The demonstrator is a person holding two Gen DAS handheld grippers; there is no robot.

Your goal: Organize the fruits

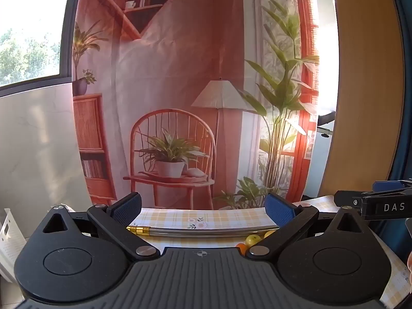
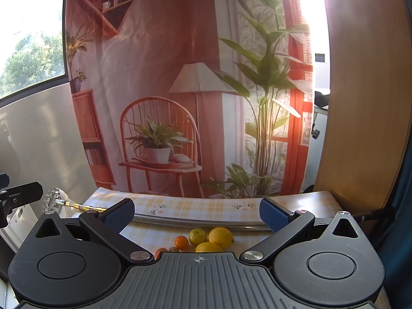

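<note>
A small heap of fruit lies on the yellow checked tablecloth (image 2: 200, 209). In the right wrist view I see two lemons (image 2: 221, 237), a yellow-green apple (image 2: 197, 236) and a small orange (image 2: 181, 242); more fruit is hidden behind the gripper body. My right gripper (image 2: 197, 215) is open and empty, held above and just short of the fruit. My left gripper (image 1: 203, 208) is also open and empty, to the left of the pile. In its view only the apple (image 1: 251, 240) and an orange (image 1: 241, 248) peek out at the lower right.
A silver tube with a gold fitting (image 1: 195, 231) lies across the table behind the fruit (image 2: 195, 221). A printed room backdrop (image 1: 180, 90) hangs at the table's far edge. A wooden panel (image 2: 360, 103) stands at the right. The other gripper (image 1: 373, 204) shows at the right edge.
</note>
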